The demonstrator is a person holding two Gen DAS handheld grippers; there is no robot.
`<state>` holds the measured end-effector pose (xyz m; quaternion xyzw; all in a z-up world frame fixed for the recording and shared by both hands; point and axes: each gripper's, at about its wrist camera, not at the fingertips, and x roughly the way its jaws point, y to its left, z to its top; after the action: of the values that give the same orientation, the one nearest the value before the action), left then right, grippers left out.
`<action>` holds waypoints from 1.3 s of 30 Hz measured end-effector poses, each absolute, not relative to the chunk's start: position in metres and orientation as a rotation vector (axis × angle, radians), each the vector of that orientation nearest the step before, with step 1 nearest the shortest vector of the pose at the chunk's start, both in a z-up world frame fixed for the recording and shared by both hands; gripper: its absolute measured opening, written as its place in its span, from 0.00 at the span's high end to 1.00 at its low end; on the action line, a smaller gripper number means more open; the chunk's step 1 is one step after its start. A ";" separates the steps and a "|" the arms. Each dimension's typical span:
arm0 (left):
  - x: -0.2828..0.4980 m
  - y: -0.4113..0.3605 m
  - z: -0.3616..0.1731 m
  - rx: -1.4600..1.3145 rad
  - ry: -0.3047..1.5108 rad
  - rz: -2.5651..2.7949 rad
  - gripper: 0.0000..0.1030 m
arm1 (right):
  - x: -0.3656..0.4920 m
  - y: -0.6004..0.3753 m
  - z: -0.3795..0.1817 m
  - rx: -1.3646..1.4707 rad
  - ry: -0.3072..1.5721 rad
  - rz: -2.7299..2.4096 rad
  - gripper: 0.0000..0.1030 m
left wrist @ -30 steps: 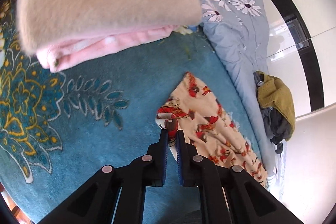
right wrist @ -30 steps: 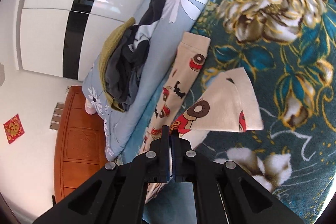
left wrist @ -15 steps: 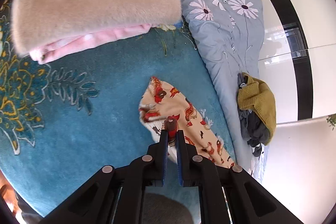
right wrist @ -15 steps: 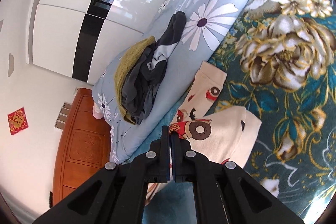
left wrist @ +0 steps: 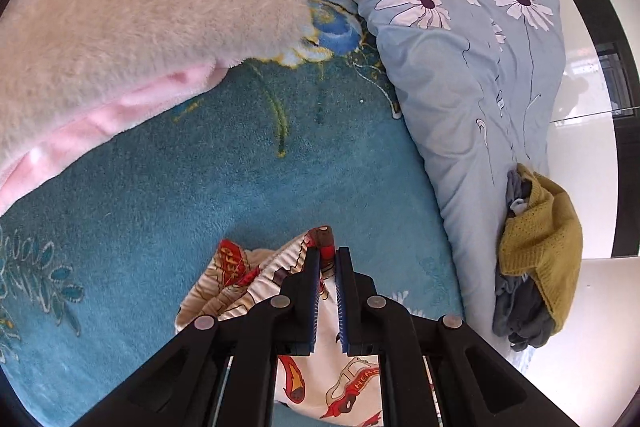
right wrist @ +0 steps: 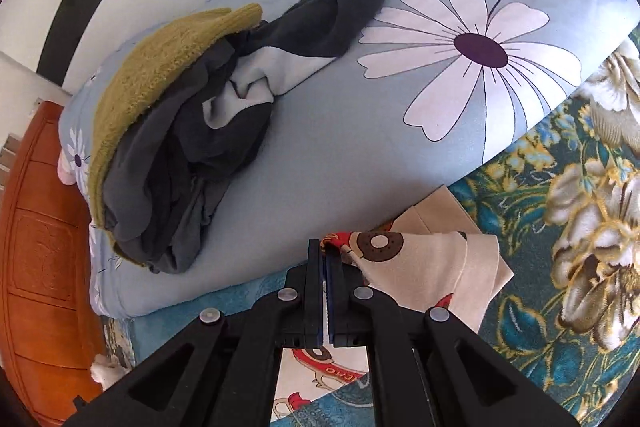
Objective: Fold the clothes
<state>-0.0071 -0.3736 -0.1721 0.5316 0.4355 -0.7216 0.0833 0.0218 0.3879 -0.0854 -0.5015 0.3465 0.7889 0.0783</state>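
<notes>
Cream cartoon-print trousers lie on the teal floral blanket. My left gripper is shut on their ribbed waistband edge, which bunches around the fingers. In the right wrist view my right gripper is shut on a trouser-leg end, folded over itself beside the blue quilt. More of the print shows under the right gripper.
A folded fluffy beige and pink blanket lies at the upper left. A blue daisy quilt runs along the right, also in the right wrist view, with a heap of mustard and grey clothes on it. A wooden headboard stands behind.
Both grippers have carried their ends of the trousers towards the quilt. The fabric has folded over and now bunches close under the fingers.
</notes>
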 end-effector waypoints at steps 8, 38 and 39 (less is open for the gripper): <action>0.013 -0.372 -0.169 1.600 1.325 -2.295 0.63 | 0.022 0.388 -0.114 -1.541 1.074 2.326 0.90; 0.083 -0.405 -0.197 1.545 1.257 -2.070 0.84 | 0.134 0.417 -0.110 -1.376 1.017 2.437 0.60; 0.088 -0.413 -0.195 1.537 1.244 -2.065 0.84 | 0.130 0.414 -0.107 -1.412 0.953 2.465 0.60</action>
<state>0.0882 -0.4130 -0.1952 0.5323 0.4309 -0.7149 0.1407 0.1296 0.4139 -0.1066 -0.4701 0.3171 0.8205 0.0724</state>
